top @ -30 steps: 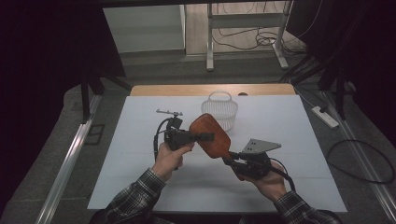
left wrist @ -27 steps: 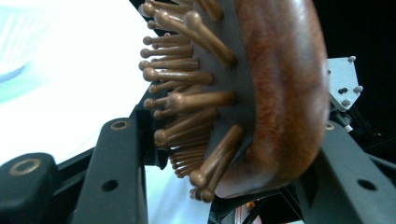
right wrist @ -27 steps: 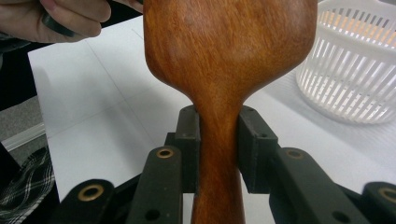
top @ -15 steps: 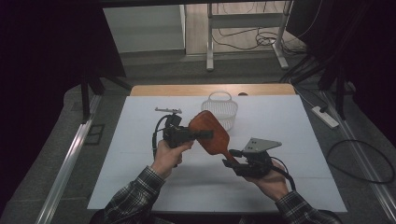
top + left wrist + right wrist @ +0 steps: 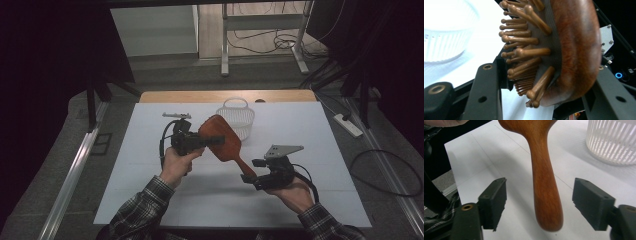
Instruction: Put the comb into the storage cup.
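High view is showing a wooden paddle hairbrush [image 5: 220,141] being held in the air above the middle of the white counter [image 5: 150,200], its broad oval head up and left, its handle slanting down to the right. The left tongs [image 5: 214,140] are clamping across the head. In the left gripper view the brush [image 5: 564,50] is sitting between the black jaws, its smooth reddish-brown back bulging against the right jaw and its rows of round-tipped wooden pins [image 5: 524,53] pointing toward the left jaw from a grey cushioned pad.

The right tongs [image 5: 248,172] are standing apart around the tip of the handle. In the right gripper view the rounded, polished handle [image 5: 546,190] is hanging between the two blocky, matte black pads [image 5: 496,200] without touching either one. A grey three-cornered plate [image 5: 282,149] is sitting on top of that gripper, and plaid sleeves [image 5: 142,212] are covering both forearms.

A white plastic basket [image 5: 235,117] with slatted walls and a thin handle is standing on the counter just behind the brush. The counter is lying flat and matte, with a strip of bare wood [image 5: 225,96] along its far edge. Beyond it, grey floor, loose cables [image 5: 270,42] and metal frame legs are showing in a dim room.
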`<action>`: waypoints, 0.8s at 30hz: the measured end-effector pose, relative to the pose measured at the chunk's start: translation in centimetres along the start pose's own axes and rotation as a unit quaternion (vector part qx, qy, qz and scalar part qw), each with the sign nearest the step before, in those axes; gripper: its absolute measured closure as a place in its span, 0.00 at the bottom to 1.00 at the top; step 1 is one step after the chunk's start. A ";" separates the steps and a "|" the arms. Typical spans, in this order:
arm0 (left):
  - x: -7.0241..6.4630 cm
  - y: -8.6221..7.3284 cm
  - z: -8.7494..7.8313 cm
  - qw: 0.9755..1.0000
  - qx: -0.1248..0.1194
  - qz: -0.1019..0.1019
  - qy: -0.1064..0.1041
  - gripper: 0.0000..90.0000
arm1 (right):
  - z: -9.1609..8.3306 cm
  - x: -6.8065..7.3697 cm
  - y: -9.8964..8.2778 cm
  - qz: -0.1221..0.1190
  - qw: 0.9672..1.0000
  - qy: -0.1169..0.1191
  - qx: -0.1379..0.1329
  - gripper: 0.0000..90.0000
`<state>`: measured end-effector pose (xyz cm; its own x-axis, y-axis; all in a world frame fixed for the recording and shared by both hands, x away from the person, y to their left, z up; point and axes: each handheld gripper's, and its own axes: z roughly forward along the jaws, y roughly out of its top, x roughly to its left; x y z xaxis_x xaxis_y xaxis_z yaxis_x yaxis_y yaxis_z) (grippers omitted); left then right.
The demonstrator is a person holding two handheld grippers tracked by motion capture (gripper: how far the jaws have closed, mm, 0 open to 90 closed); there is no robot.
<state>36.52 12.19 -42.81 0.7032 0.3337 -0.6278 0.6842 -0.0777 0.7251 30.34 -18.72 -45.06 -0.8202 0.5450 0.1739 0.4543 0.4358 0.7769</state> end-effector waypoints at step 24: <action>0.1 1.4 -0.9 0.999 -0.002 0.023 0.029 0.57 | -2.0 -1.3 -1.0 0.014 0.999 -0.030 0.002 0.00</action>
<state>37.39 12.95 -41.67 0.7214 0.3846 -0.5759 0.6504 -0.0907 0.7542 30.30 -21.30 -44.84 -0.7854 0.5981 0.1593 0.4779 0.4225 0.7702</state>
